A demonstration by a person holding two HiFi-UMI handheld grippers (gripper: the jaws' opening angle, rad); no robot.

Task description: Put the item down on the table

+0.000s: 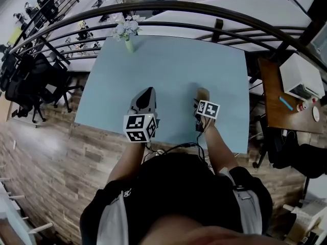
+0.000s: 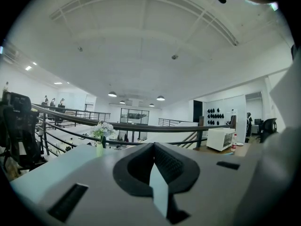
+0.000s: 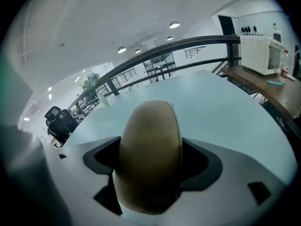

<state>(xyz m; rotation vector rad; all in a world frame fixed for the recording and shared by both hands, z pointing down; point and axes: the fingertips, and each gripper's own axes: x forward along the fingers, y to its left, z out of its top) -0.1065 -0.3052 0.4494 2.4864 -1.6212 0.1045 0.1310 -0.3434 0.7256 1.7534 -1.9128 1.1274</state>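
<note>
Right gripper: we hold it clamped on the item, whose long axis runs along the jaws.
Item: over the table; we judge the way is down.
Left gripper: closed, empty.

A pale blue table stands on a wood-plank floor beside a curved dark railing, apparently on a mezzanine over a lower office level. Black office chairs cluster at the left. At the right, a brown side desk carries a white microwave. Round ceiling lamps glow under a white arched ceiling.
</note>
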